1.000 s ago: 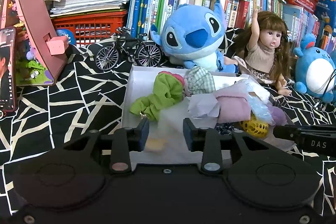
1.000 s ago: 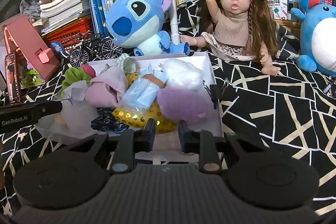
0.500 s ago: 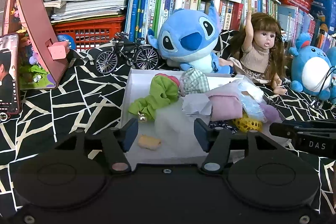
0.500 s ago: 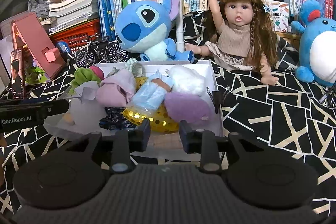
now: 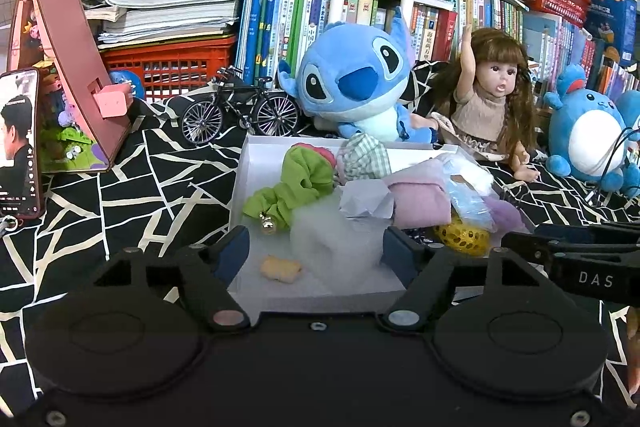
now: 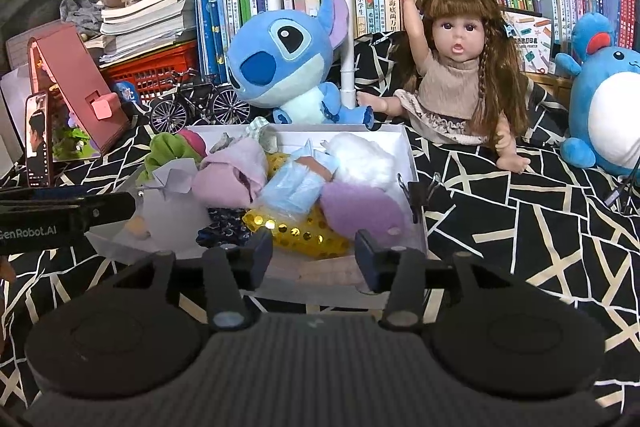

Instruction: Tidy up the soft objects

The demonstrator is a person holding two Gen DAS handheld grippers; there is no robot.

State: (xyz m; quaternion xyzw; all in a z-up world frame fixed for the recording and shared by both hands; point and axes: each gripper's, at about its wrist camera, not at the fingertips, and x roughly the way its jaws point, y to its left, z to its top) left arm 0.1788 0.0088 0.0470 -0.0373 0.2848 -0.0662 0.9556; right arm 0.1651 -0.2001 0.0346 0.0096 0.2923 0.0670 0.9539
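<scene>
A white box (image 5: 256, 151) (image 6: 412, 155) on the patterned cloth holds several soft items: a green scrunchie (image 5: 296, 183), a checked cloth (image 5: 366, 157), a pink cloth (image 5: 420, 197) (image 6: 232, 175), a purple pad (image 6: 360, 209), white fluff (image 6: 362, 157) and a yellow sequin piece (image 6: 300, 229). A small tan piece (image 5: 280, 268) lies on the box floor. My left gripper (image 5: 316, 255) hovers over the box's near edge, its jaws opening with nothing pinched between them. My right gripper (image 6: 314, 257) hangs at the near edge by the sequin piece, jaws opening, nothing held.
A blue plush (image 5: 356, 87), a doll (image 5: 492, 103) and a second blue plush (image 5: 588, 135) sit behind the box before shelves of books. A toy bicycle (image 5: 240, 111), a red basket (image 5: 168, 67), a pink stand (image 5: 68, 67) and a phone (image 5: 18, 143) stand on the left.
Both grippers' jaws have spread from nearly shut to well apart. In the left wrist view the tan piece, once between the fingers, now lies free on the box floor.
</scene>
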